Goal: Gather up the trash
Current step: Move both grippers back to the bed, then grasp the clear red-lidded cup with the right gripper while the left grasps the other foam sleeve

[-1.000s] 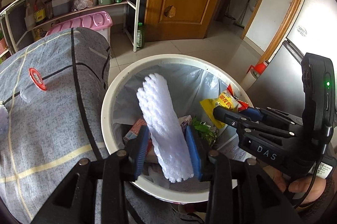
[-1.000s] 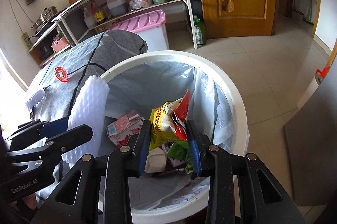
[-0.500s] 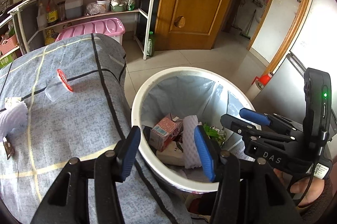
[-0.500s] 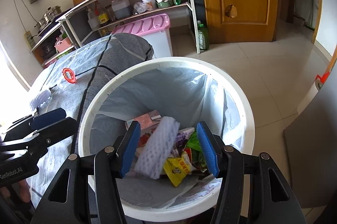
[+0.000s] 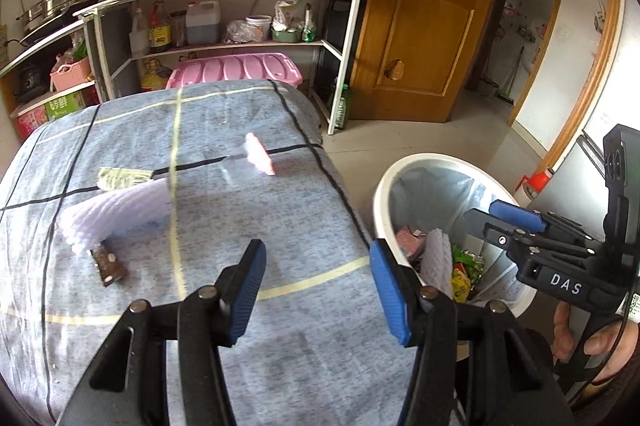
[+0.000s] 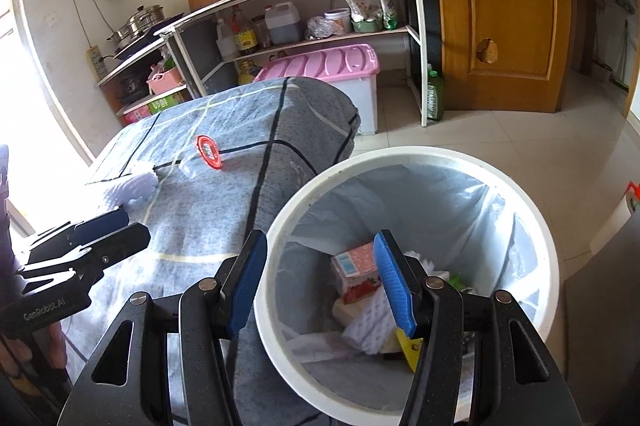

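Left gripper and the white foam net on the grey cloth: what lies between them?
Only bare grey checked cloth between the left gripper and the white foam net, per the left wrist view.

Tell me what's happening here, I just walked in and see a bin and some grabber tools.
A person is clearing trash off a covered table into a white bin using two handheld grippers. Both the left gripper and right gripper are open and empty. A foam net lies in the bin; another foam sleeve and a wrapper wait on the table.
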A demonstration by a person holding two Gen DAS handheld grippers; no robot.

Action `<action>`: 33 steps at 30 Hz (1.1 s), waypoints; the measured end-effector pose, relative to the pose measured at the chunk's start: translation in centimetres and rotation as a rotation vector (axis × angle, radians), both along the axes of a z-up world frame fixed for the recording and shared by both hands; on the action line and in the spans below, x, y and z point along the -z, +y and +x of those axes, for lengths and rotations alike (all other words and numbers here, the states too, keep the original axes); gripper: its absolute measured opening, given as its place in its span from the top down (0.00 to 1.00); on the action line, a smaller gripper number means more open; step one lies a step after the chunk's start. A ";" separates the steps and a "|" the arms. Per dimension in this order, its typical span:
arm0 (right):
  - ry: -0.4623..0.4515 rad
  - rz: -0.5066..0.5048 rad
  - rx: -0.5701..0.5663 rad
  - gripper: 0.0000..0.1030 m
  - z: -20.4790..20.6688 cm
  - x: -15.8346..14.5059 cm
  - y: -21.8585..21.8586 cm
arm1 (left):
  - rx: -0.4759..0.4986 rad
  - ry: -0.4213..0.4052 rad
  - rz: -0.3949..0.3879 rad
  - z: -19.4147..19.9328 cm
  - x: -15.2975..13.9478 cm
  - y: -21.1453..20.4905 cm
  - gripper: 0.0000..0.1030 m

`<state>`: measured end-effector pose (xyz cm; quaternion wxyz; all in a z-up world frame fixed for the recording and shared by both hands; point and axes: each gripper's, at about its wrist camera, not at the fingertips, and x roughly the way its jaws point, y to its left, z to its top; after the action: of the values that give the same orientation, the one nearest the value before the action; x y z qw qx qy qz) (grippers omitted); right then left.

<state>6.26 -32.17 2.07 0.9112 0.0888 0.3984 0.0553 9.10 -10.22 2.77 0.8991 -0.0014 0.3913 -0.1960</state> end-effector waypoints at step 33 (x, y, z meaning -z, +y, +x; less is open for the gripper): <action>0.018 0.023 -0.169 0.38 11.1 1.0 12.7 | -0.122 0.036 0.084 7.3 3.2 14.2 0.35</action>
<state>17.33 -19.51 1.10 0.8986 0.0659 0.4120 0.1360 16.39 3.93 -0.40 0.9016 0.0089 0.4143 -0.1241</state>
